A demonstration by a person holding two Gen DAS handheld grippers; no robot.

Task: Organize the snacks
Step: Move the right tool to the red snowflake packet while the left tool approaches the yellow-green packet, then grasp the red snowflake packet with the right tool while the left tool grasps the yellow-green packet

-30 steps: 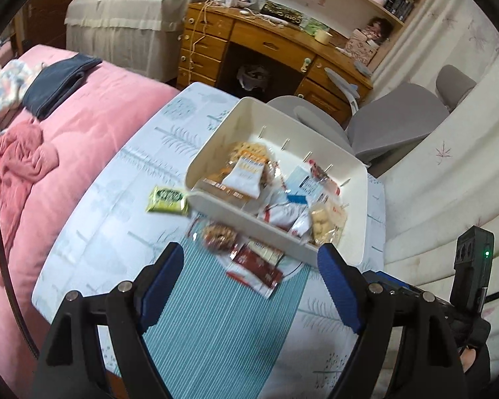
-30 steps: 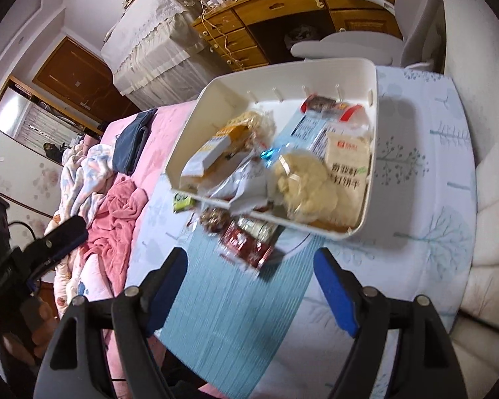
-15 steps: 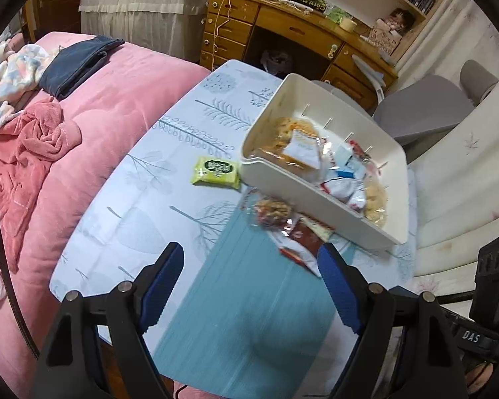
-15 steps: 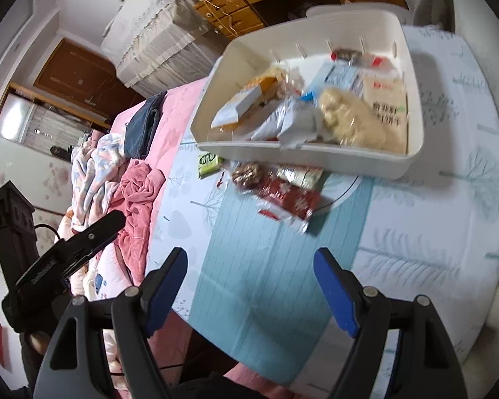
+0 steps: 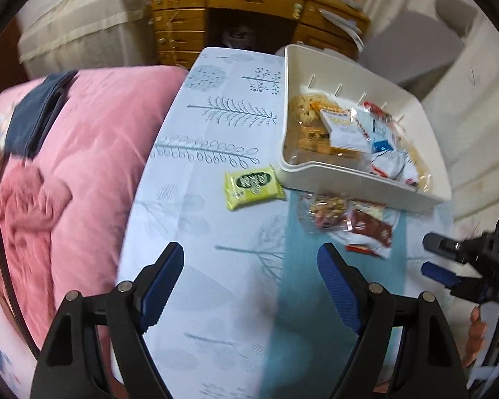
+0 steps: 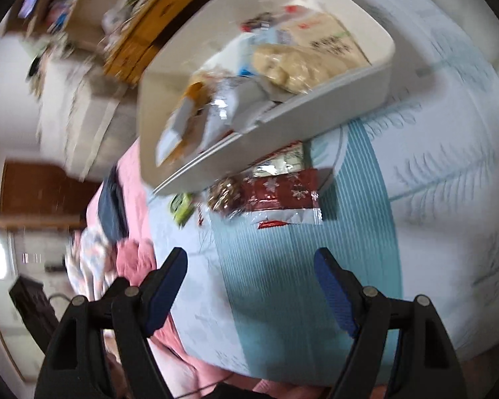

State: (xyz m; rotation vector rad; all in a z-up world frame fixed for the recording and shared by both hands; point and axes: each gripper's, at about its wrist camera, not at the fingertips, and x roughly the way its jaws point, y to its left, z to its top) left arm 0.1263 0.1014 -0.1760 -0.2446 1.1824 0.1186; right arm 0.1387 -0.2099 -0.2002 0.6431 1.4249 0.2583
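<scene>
Jaws of both the left gripper [image 5: 250, 266] and right gripper [image 6: 250, 271] gape wide and empty above the surface [image 5: 216, 153], near the snack bin [image 5: 356, 174].

The left gripper [image 5: 250, 259] sits at the bottom of its own view. Its two blue fingers stand wide apart with nothing between them. The right gripper [image 6: 250, 264] looks the same in its view, wide apart and holding nothing. In the left view's lower right corner it [image 5: 449, 266] shows again, with a hand [image 5: 479, 335] below.
</scene>
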